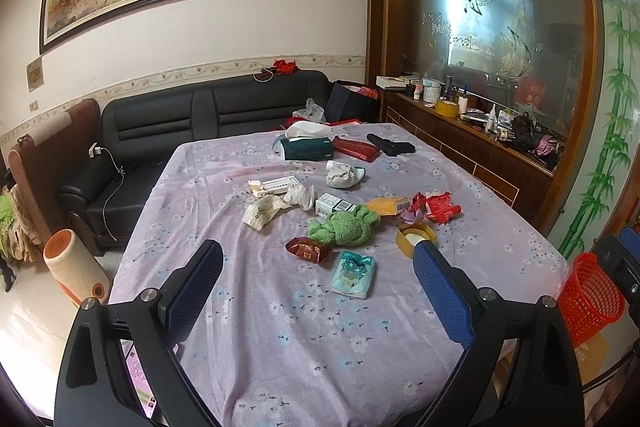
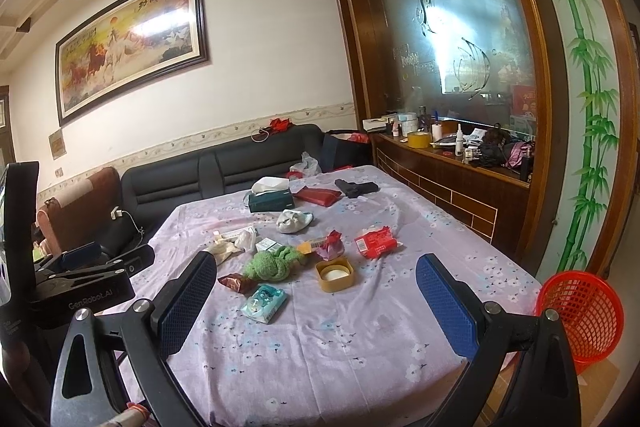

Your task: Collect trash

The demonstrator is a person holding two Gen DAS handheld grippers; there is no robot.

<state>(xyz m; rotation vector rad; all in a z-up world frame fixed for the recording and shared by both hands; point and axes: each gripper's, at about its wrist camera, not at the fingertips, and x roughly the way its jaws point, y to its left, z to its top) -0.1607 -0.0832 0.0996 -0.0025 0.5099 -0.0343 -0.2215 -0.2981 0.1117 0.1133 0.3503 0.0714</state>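
Tabletop [image 1: 280, 327]: loose cloth may snag and drag. Red basket [image 2: 580, 311] sits off the far right edge; drops could miss. Green rag [image 1: 344, 227] lies among the wrappers, risking wrong picks. Trash sits mid-tabletop, nearest a tissue pack [image 1: 354, 273]. Left gripper [image 1: 318, 285] and right gripper [image 2: 316, 295]: spread apart, empty.
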